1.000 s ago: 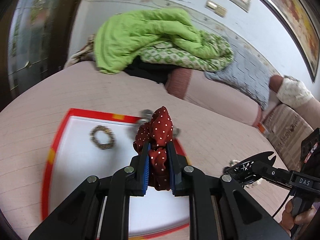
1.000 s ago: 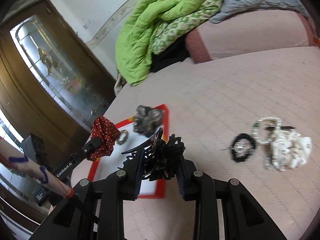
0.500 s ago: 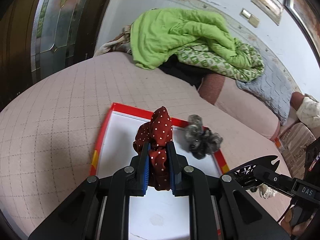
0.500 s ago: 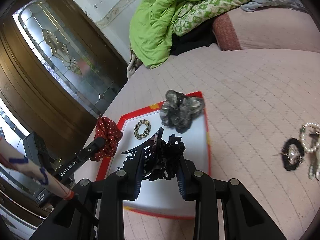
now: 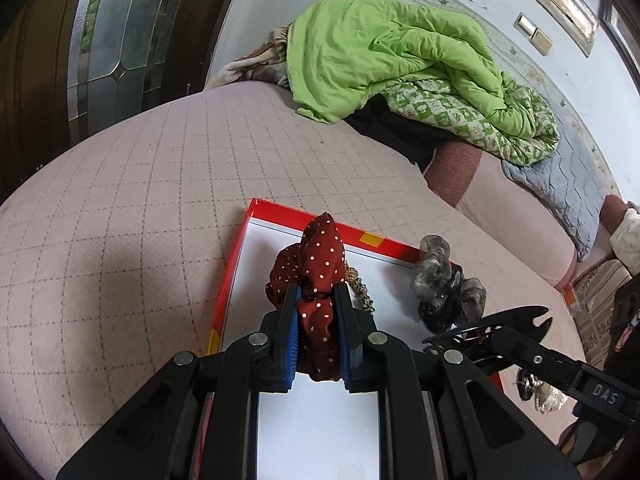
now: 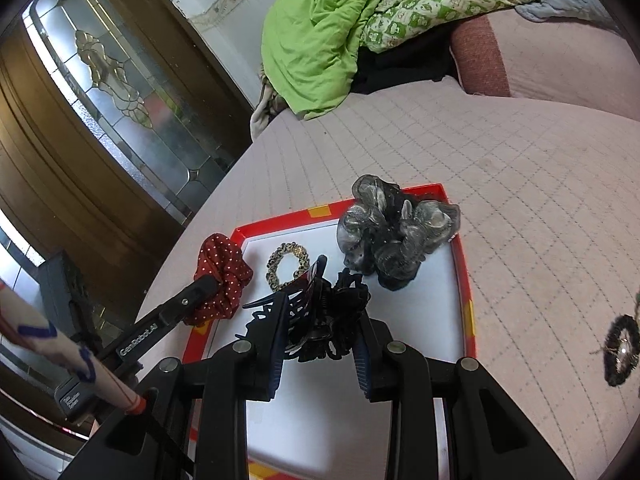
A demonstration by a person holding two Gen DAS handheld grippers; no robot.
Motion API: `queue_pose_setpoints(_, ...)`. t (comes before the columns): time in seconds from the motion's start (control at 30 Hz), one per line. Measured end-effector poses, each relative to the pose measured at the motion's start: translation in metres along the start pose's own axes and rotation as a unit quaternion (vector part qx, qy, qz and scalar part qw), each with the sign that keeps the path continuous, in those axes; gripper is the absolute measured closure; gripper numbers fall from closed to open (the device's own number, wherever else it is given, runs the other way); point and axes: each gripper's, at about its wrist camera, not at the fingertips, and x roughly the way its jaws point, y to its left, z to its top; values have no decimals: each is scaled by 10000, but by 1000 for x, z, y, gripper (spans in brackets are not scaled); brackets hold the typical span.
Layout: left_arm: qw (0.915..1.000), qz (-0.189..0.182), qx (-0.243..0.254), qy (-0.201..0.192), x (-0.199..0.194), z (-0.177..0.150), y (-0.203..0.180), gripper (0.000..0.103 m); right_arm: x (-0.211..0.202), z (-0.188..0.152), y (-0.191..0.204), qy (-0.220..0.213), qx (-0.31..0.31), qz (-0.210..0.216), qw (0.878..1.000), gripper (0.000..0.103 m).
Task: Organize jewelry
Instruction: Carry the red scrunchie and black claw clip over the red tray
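Over the red-rimmed tray point(image 6: 464, 264), the left gripper point(image 5: 316, 304) is clamped on the red polka-dot scrunchie point(image 5: 316, 264) at the tray's left edge. The right gripper point(image 6: 320, 320) is clamped on the black hair claw point(image 6: 320, 312) above the tray's middle.

A dark red fabric scrunchie with white polka dots point(image 5: 320, 256), a grey-and-black sheer scrunchie point(image 6: 396, 232), a leopard-spotted hair tie point(image 6: 287, 265), a white tray with a red-and-orange rim point(image 6: 464, 264), a pale pink grid-quilted bed cover point(image 5: 140, 200), a bright green quilt point(image 5: 380, 52).
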Motion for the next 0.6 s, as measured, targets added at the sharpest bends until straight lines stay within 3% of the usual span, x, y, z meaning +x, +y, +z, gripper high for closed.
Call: queue_pose_setpoints(0.6,9996,21,-57,258,17,2,3,87,45,13,-8,129,273,-282,9991,71)
